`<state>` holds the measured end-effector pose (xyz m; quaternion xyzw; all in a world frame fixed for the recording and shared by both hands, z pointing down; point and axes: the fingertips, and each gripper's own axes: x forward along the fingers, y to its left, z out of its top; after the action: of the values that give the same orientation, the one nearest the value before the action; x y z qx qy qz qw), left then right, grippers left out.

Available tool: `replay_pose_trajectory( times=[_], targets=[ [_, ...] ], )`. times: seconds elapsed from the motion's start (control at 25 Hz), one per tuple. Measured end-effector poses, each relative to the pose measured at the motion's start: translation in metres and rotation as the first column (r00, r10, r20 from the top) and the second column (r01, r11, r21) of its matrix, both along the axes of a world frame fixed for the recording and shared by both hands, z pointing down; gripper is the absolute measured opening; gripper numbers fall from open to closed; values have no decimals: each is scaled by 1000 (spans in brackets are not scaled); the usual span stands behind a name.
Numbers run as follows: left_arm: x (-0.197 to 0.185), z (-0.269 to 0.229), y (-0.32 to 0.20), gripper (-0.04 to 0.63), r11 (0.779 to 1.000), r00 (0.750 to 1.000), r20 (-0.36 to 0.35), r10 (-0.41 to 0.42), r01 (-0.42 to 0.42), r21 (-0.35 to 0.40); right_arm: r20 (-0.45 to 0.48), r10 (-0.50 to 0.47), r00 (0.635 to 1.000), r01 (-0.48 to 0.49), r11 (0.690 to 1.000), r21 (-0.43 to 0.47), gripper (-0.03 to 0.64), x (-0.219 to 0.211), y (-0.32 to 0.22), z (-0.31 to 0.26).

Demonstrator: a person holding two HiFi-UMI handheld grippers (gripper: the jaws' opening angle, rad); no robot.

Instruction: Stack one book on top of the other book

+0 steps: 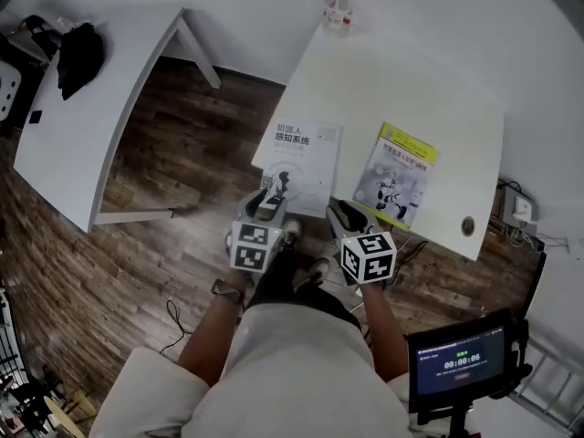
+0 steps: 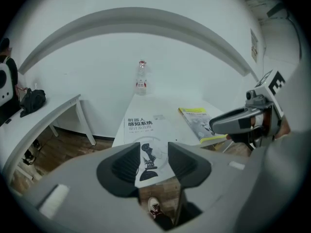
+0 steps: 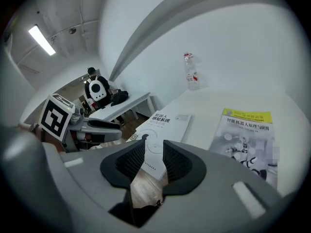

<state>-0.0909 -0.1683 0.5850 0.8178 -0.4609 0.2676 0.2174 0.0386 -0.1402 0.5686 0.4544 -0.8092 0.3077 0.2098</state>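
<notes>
Two books lie side by side on the white table (image 1: 392, 71): a white book (image 1: 306, 149) to the left and a yellow-topped book (image 1: 399, 173) with a robot picture to the right. My left gripper (image 1: 272, 201) hovers at the white book's near edge, jaws open, nothing between them. In the left gripper view the gripper (image 2: 154, 161) looks along its jaws at the white book (image 2: 141, 127), with the yellow book (image 2: 197, 122) further right. My right gripper (image 1: 342, 213) hangs off the table's near edge between the books, also open and empty. From the right gripper (image 3: 154, 161) I see the white book (image 3: 165, 125) and the yellow book (image 3: 248, 135).
A plastic bottle (image 1: 338, 7) stands at the table's far edge. A small round disc (image 1: 468, 226) lies near the right corner. A second white table (image 1: 82, 108) with a black bag (image 1: 80, 53) is at the left. A screen (image 1: 461, 363) stands at lower right. Wood floor (image 1: 192, 144) lies between the tables.
</notes>
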Motion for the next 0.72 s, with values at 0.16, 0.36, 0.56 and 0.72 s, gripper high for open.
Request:
replay_pose_trajectory(
  times=[0.16, 0.36, 0.56, 0.72],
  targets=[
    [1, 12, 3, 196, 999, 1000, -5, 3, -3, -45, -27, -7, 1000, 6, 999, -48, 120, 0, 4, 20],
    [-4, 26, 6, 207, 995, 1000, 4, 0, 1, -96, 15, 14, 1000, -12, 992, -122, 121, -4, 8, 40],
    [-15, 46, 4, 215, 991, 1000, 3, -4, 4, -134, 81, 76, 994, -57, 975, -214, 123, -6, 8, 66],
    [-24, 65, -7, 216, 983, 999, -26, -21, 16, -184, 76, 95, 993, -71, 962, -265, 127, -9, 1, 94]
  ],
)
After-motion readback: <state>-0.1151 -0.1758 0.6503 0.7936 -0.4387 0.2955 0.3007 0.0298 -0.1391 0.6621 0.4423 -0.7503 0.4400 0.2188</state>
